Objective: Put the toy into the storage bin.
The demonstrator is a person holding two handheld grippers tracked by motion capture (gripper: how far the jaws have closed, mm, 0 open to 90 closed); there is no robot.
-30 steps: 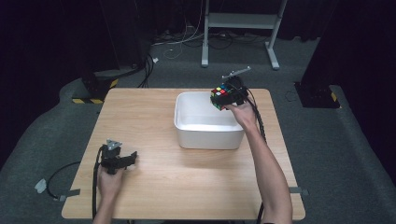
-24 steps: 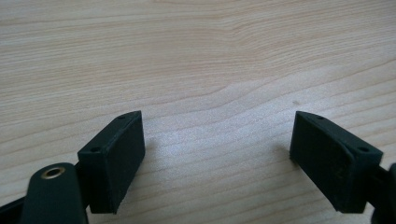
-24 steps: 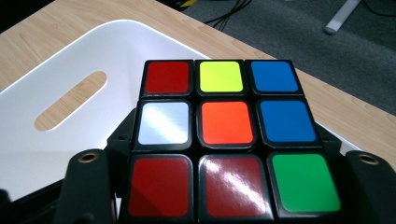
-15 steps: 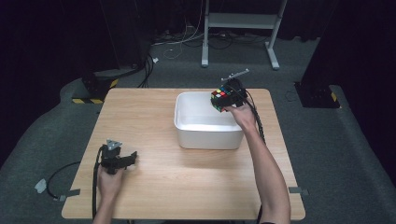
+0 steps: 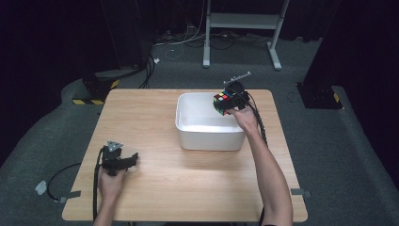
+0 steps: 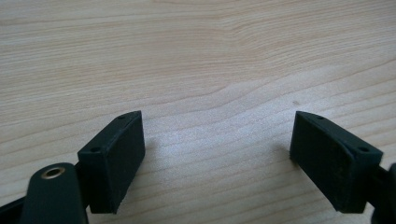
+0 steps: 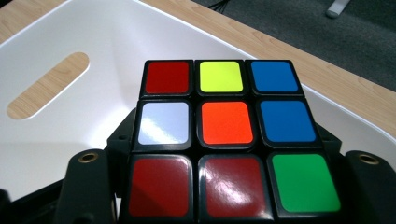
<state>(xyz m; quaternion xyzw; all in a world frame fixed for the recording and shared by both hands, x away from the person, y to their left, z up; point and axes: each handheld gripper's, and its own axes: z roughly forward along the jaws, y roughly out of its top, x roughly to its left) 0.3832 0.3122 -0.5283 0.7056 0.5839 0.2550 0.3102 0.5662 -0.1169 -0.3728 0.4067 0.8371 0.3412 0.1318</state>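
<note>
A scrambled colour cube [image 5: 222,102] [image 7: 229,135] is clamped between the jaws of my right gripper [image 5: 225,104], held in the air over the right rim of a white plastic bin [image 5: 207,139]. In the right gripper view the cube's face shows red, yellow, blue, white, orange and green squares, with the bin's floor [image 7: 70,116] and a handle slot [image 7: 46,86] below it. My left gripper [image 5: 133,159] rests low over the bare wooden table [image 6: 196,56] at the front left, its jaws wide apart with nothing between them.
The bin stands right of the table's middle, toward the far edge. Black cables [image 5: 96,188] trail from both grippers off the table's front. Beyond the table lie grey carpet, a white metal stand [image 5: 240,23] and dark equipment.
The right gripper with the cube has edged slightly left and down over the bin's rim. The left gripper has stayed where it was.
</note>
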